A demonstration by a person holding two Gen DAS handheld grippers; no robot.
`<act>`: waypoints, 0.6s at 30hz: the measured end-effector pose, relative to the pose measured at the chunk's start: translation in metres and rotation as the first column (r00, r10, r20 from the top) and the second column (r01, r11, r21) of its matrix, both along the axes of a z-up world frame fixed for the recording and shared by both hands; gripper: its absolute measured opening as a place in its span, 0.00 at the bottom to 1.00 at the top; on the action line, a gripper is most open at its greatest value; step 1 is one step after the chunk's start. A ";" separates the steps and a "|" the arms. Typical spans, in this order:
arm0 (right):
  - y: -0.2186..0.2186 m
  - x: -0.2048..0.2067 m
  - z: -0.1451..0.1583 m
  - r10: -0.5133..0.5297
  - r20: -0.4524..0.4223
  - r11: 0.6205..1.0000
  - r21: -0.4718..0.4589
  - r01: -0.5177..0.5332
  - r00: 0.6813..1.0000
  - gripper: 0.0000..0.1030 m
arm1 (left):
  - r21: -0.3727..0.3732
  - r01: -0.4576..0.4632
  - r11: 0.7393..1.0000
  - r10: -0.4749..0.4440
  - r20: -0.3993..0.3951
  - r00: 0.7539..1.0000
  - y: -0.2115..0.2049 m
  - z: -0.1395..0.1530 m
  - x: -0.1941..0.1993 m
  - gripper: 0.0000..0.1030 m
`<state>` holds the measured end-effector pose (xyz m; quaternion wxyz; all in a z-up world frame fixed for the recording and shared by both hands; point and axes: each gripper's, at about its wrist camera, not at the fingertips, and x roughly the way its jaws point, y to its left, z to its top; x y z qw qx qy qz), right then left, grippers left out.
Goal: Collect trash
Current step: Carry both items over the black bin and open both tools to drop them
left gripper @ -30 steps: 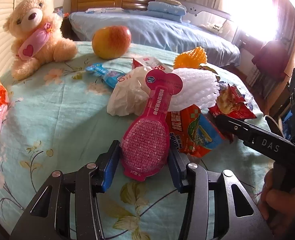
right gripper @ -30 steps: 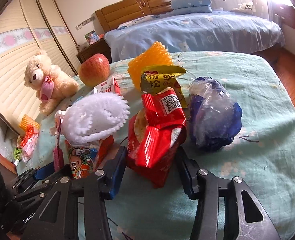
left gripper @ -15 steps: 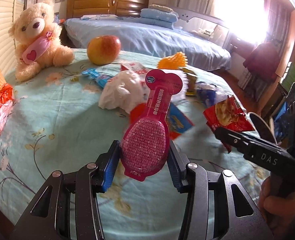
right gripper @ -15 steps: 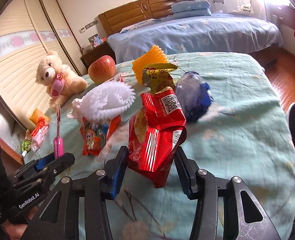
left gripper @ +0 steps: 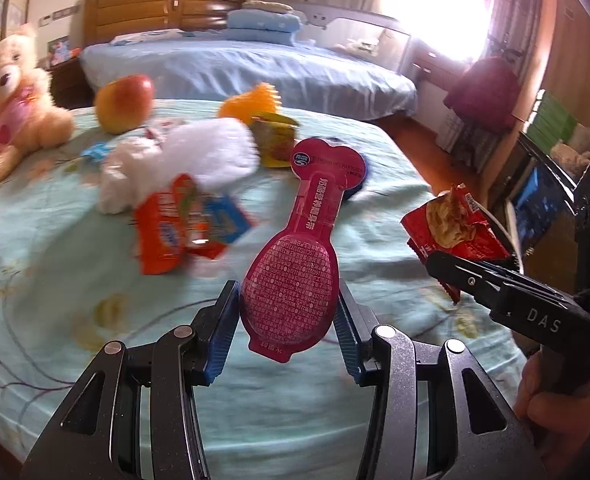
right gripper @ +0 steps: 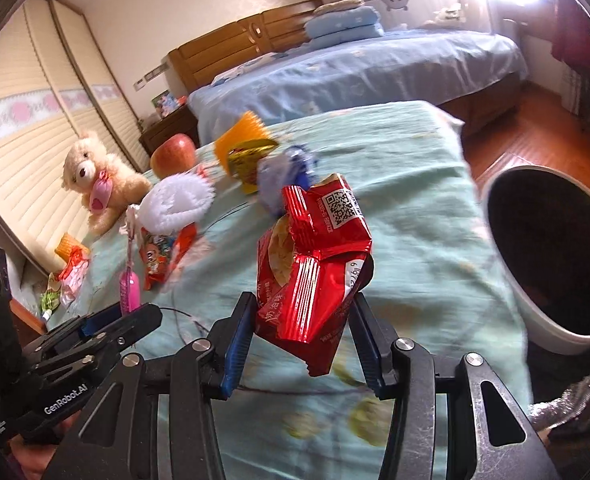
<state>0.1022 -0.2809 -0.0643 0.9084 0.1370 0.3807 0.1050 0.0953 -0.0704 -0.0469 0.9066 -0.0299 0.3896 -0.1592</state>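
My left gripper [left gripper: 287, 314] is shut on a pink brush-shaped blister pack [left gripper: 295, 276], held above the teal bedspread [left gripper: 55, 272]. My right gripper [right gripper: 301, 326] is shut on a red snack bag [right gripper: 315, 264], also lifted; it shows at the right of the left wrist view [left gripper: 451, 228]. A white bin [right gripper: 551, 252] with a dark inside stands to the right of the bed. More trash lies on the bed: an orange-blue packet [left gripper: 183, 224], white foam net [left gripper: 211, 152], yellow packet [left gripper: 275, 140], blue plastic bag [right gripper: 283, 176].
A teddy bear [left gripper: 11, 96], an apple [left gripper: 125, 102] and an orange foam net [left gripper: 251, 100] sit at the far side. Small wrappers [right gripper: 71, 268] lie at the bed's left edge. A second bed [left gripper: 255, 64] stands behind. Wooden floor [right gripper: 535, 120] is to the right.
Both grippers have pulled back and swung right with their loads lifted off the bed. The white bin has come into the right wrist view.
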 end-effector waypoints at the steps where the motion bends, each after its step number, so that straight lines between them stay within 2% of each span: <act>1: -0.006 -0.003 0.001 -0.010 0.003 1.000 -0.003 0.010 1.000 0.46 | 0.001 0.011 1.000 -0.011 -0.001 1.000 -0.005 0.000 0.001 0.44; 18: -0.093 -0.025 -0.002 -0.177 -0.012 0.984 -0.007 0.176 0.984 0.47 | 0.028 0.190 0.981 -0.190 -0.009 0.982 -0.098 0.002 0.007 0.44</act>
